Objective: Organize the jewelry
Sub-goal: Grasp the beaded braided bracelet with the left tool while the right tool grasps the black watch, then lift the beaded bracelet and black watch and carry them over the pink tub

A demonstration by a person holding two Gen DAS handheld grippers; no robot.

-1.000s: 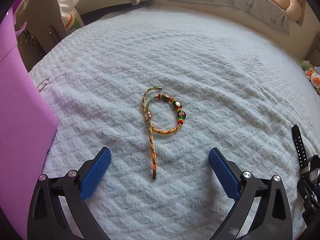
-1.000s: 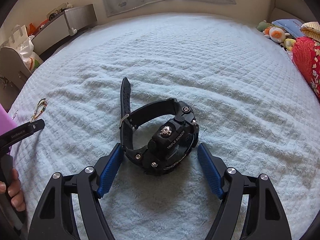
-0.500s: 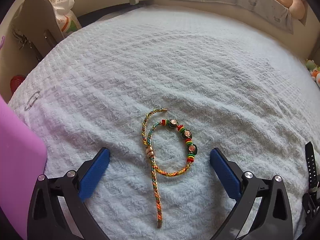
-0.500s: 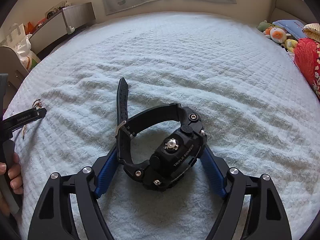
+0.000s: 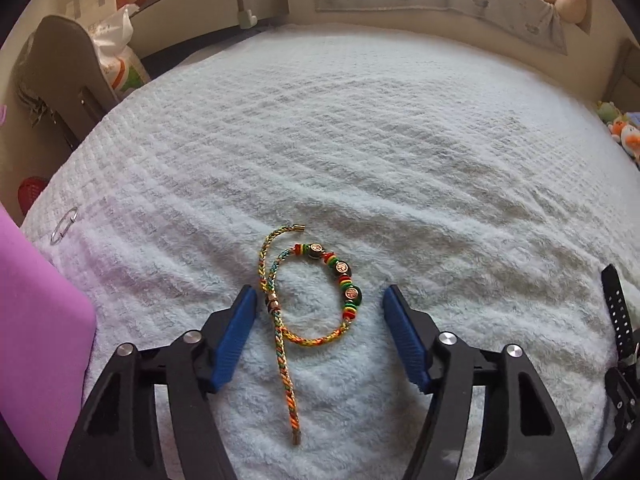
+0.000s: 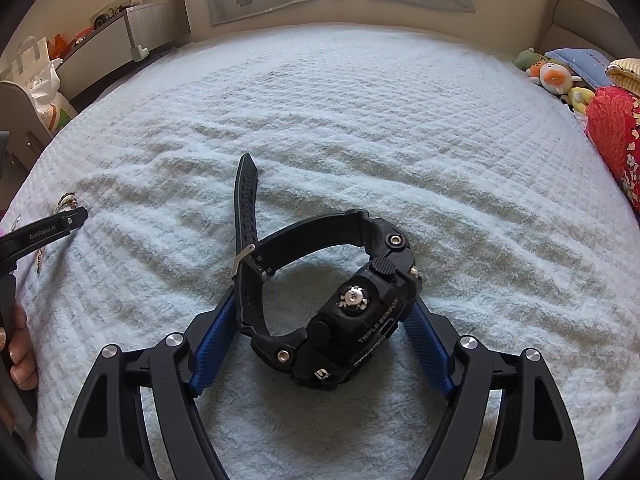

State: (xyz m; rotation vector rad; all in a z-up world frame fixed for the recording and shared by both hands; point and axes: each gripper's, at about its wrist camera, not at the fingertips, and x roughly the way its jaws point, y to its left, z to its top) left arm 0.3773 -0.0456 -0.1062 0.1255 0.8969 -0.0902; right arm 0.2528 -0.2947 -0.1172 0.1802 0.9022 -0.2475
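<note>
Braided multicolour bracelet (image 5: pixel 316 300) lies on the white blanket (image 5: pixel 360 140) between the left gripper (image 5: pixel 316 304) pads, jaws just closing, not yet pressing; right gripper (image 6: pixel 320 312) pads flank the black watch (image 6: pixel 340 312), contact unclear

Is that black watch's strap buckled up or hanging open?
Buckled. The watch lies on its side on the blanket, strap forming a closed loop through the metal buckle, its tail poking past.
</note>
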